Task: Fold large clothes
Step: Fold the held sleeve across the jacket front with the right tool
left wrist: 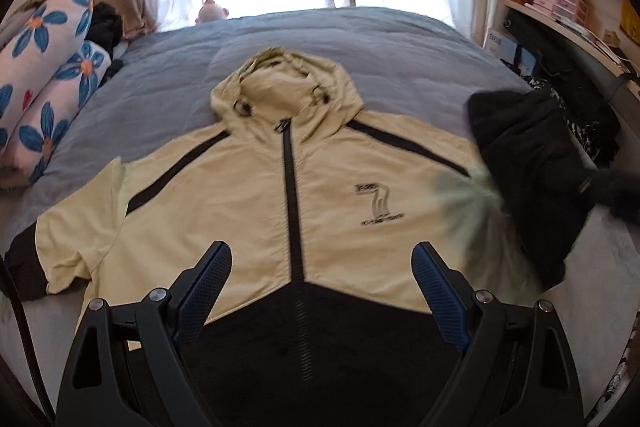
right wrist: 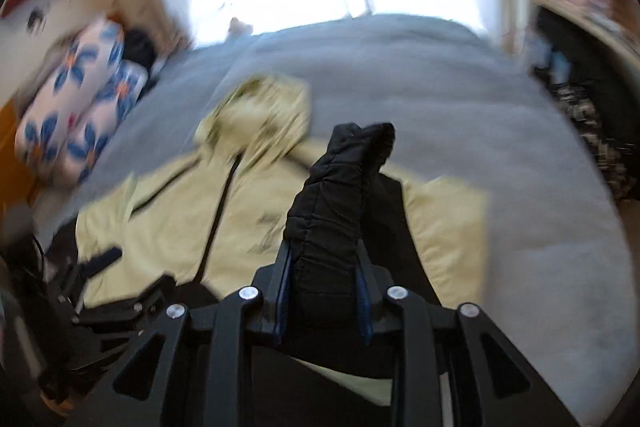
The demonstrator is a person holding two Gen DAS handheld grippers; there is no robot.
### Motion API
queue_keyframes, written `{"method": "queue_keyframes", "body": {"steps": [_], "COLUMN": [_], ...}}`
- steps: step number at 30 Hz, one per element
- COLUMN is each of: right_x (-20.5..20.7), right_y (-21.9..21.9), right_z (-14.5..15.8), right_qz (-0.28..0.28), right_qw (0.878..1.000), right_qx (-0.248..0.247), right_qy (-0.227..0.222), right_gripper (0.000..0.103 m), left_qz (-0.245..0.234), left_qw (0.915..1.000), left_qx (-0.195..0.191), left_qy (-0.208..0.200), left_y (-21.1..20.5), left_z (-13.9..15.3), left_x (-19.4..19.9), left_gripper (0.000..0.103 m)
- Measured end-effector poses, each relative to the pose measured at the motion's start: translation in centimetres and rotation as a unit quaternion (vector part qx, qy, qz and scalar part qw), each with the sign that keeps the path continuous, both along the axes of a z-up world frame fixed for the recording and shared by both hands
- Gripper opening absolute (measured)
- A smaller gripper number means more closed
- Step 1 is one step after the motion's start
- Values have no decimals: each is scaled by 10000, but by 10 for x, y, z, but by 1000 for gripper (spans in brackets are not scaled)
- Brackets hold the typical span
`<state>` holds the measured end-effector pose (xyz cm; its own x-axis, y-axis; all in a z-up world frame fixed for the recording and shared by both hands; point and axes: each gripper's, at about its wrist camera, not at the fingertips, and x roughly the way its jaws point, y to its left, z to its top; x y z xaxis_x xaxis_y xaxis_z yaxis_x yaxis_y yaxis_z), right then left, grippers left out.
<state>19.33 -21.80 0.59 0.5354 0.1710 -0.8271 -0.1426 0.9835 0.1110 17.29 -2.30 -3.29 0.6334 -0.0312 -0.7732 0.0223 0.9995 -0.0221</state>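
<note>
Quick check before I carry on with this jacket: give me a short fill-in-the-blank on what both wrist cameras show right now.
1. The pale yellow hooded jacket lies flat on the ____ bedspread.
2. The right gripper is clamped on the jacket's ____ cuff.
3. The left gripper has its jaws ____, holding nothing.
4. The jacket's front zipper is ____.

Missing words: grey; black; open; closed

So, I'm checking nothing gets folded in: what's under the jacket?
Only the grey bedspread shows around the cream jacket; whatever lies beneath it is covered.
</note>
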Motion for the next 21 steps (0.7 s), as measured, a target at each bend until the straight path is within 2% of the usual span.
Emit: {"method": "queue_keyframes", "body": {"steps": [2, 5, 7, 11, 14, 18, 21], "right_x": [8, 3, -7, -28, -45, -68, -81], "right_y": [25, 32, 32, 8, -16, -42, -54], "right_z": [-34, -64, -75, -81, -80, -84, -86], "right_qz": [110, 149, 35, -597, -1059, -1572, -1733], "right_qw": [9996, 9986, 9974, 9927, 9871, 9736, 9650], "right_qx": [2, 161, 422, 905, 1155, 1641, 1956], "right_qy": [259, 490, 581, 525, 333, 210, 199], "right_gripper": [36, 41, 43, 43, 44, 66, 71], "left_qz": [25, 19, -44, -331, -626, -749, -705], "left_qw": [9997, 9974, 9947, 9880, 9762, 9597, 9511], "left_qx": [-192, -611, -898, -1370, -1922, -2502, -2748], "left_qy": [165, 384, 509, 639, 789, 1038, 1221], "left_y": [14, 32, 38, 33, 28, 23, 21], "left_z": [-11, -25, -33, -45, -55, -69, -82], "left_x": [1, 4, 7, 12, 15, 19, 24], "left_gripper": [91, 91, 91, 91, 90, 90, 90]}}
